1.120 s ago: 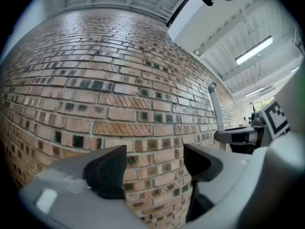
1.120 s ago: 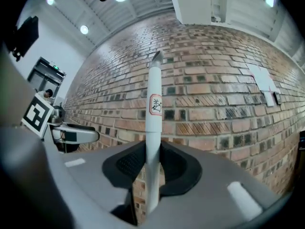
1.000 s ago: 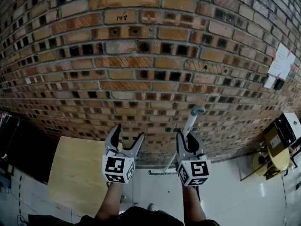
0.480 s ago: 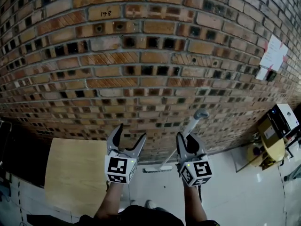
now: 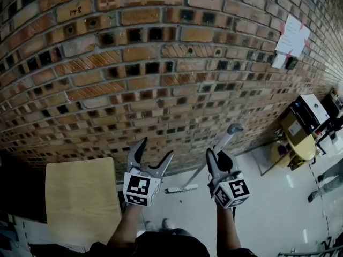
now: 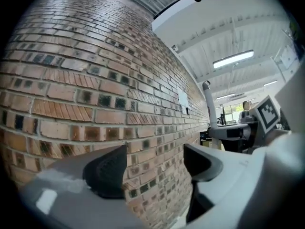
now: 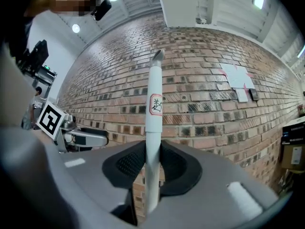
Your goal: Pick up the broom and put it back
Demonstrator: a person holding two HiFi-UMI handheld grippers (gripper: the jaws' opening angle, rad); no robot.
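The broom has a long white handle [image 5: 224,142] with a grey cap and a red-edged label [image 7: 156,104]; its pale brush head [image 5: 181,188] hangs low by the foot of the brick wall. My right gripper [image 5: 219,157] is shut on the handle, which stands upright between its black pads [image 7: 131,163] in the right gripper view. My left gripper [image 5: 154,155] is held beside it, a little to the left, open with nothing between its jaws and facing the wall [image 6: 95,80].
A brick wall [image 5: 161,63] with papers [image 5: 292,36] pinned to it fills the front. A pale wooden board [image 5: 80,202] lies at lower left. Boxes and a yellow object [image 5: 300,127] stand at the right on the white tiled floor [image 5: 268,218].
Both grippers, with the broom in the right one, have moved along the wall; the board has slid left in view and more floor and boxes show at the right.
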